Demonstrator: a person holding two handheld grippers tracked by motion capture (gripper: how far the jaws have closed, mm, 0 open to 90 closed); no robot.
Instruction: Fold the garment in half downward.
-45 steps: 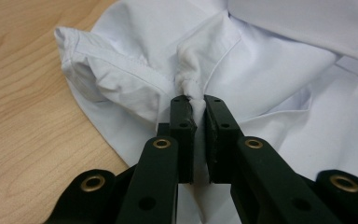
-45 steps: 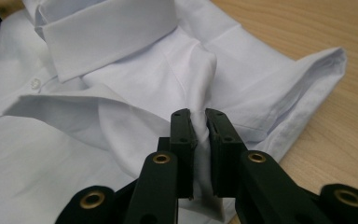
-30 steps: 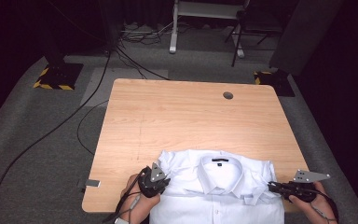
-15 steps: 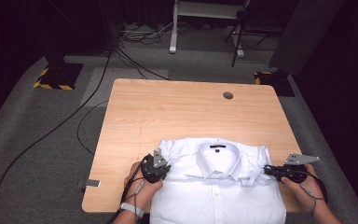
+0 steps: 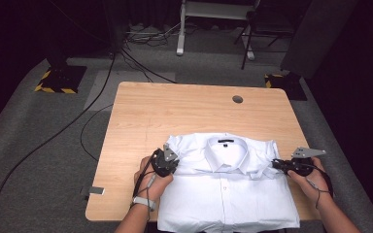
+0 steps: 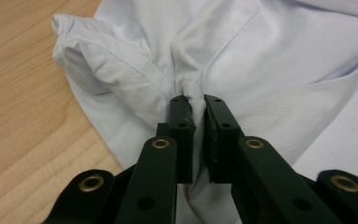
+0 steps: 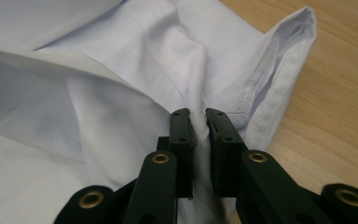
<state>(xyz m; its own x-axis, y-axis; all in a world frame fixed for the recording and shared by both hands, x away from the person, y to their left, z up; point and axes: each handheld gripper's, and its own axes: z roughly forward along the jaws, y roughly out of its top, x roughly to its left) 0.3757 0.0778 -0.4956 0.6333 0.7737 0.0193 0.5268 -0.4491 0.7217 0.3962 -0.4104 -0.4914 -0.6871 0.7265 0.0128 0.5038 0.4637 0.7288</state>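
A white button-up shirt [image 5: 223,189] lies face up on the wooden table [image 5: 175,111], collar toward the far side, its lower part hanging over the near edge. My left gripper [image 5: 171,160] is shut on a pinched fold of the shirt [image 6: 261,56] at its left shoulder; cloth bunches between the black pads [image 6: 182,121]. On the other side, my right gripper [image 5: 277,164] is shut on a fold of the shirt [image 7: 121,70] at its right shoulder, near the folded sleeve edge [image 7: 284,60]. A hand holds each gripper.
The far half of the table is bare wood with a round cable hole [image 5: 237,99]. Cables [image 5: 77,121] trail over the grey floor at the left. Chair and stand legs [image 5: 180,29] are beyond the table.
Both grippers have moved toward the far side of the table, dragging the shirt with them. More of the shirt now lies on the tabletop.
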